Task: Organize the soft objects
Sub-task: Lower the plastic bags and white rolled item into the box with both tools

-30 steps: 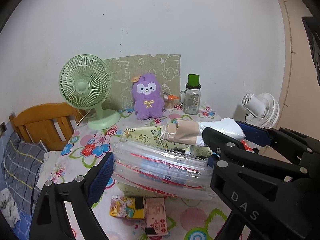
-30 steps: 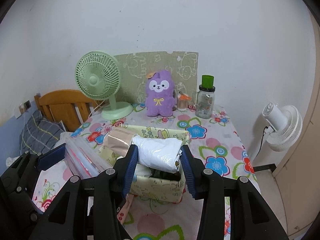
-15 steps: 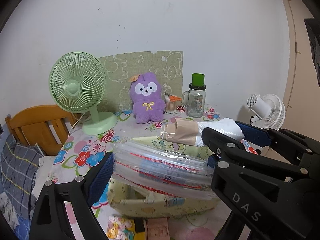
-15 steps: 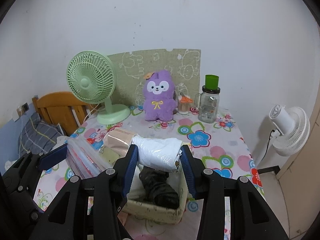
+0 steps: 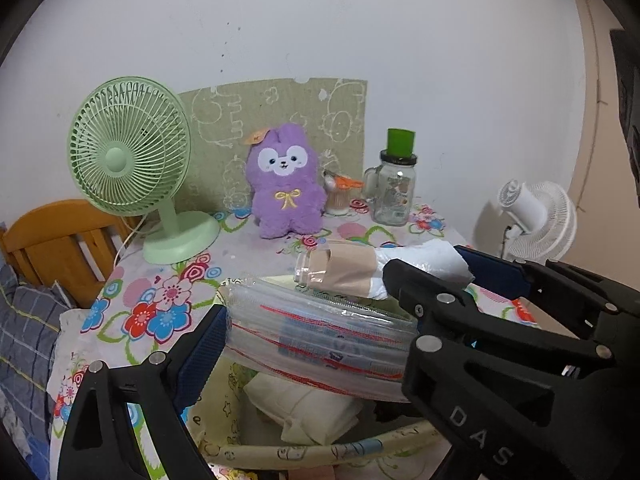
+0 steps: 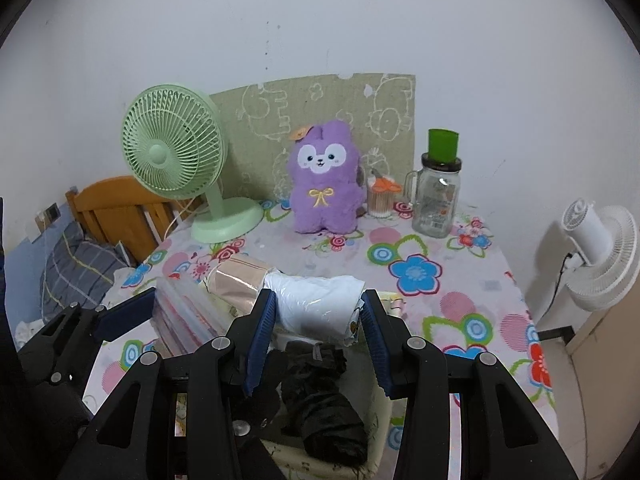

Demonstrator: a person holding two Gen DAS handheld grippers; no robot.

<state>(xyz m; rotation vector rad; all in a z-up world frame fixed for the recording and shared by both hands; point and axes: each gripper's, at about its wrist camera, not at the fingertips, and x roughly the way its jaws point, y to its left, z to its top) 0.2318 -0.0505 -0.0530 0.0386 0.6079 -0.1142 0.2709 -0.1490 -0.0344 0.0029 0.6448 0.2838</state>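
My left gripper [image 5: 308, 312] holds a flat clear plastic pack [image 5: 320, 336] with red lines across its width; its jaws are opening slightly while the pads still touch the pack's ends. The pack hangs over a pale yellow fabric box [image 5: 320, 450] with a cream folded item [image 5: 304, 408] inside. My right gripper [image 6: 318, 312] is shut on a white plastic-wrapped bundle [image 6: 316, 304] with a beige end, just right of the pack [image 6: 180, 312]. Below it a black garment [image 6: 320, 400] lies in the box.
On the floral tablecloth [image 6: 416, 272] at the back stand a green desk fan [image 6: 176, 152], a purple plush toy [image 6: 324, 184], a cotton-swab cup [image 6: 380, 200] and a glass jar with a green lid [image 6: 438, 196]. A white fan [image 6: 600, 248] is beyond the right edge, a wooden bed frame [image 6: 116, 208] to the left.
Both grippers have moved forward and a little down with their loads. The fabric box, earlier ahead of them, now lies directly beneath, with its inside in view.
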